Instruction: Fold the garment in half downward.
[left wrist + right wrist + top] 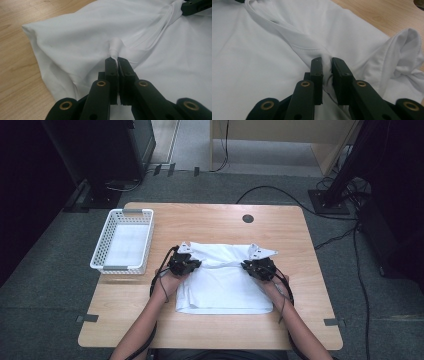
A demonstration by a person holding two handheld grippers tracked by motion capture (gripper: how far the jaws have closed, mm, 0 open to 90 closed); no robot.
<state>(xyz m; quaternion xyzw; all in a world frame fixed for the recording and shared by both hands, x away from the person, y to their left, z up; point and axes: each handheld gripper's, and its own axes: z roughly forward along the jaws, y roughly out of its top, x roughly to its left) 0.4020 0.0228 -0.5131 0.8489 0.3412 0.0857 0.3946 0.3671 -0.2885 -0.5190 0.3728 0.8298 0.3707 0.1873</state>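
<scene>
Two hand-held grippers on the white garment (pixel 225 280) in the high view: left hand-held gripper (pixel 192 262) and right hand-held gripper (pixel 252 265) each at an upper side of it, garment lying mid-bench (pixel 200 217), white basket (pixel 122 240) well off to its left. Left gripper view: left hand-held gripper (pixel 117 60) clenched on a pinched fold of the garment (pixel 75 42). Right gripper view: right hand-held gripper (pixel 327 61) grasping a bunched fold of the garment (pixel 249 57), jaws nearly together.

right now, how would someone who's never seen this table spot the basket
On the wooden table, look to the far left corner, left of the white garment that lies mid-table. The basket is a white rectangular plastic tray with walls pierced all round by small holes, the one rigid container there.
</scene>
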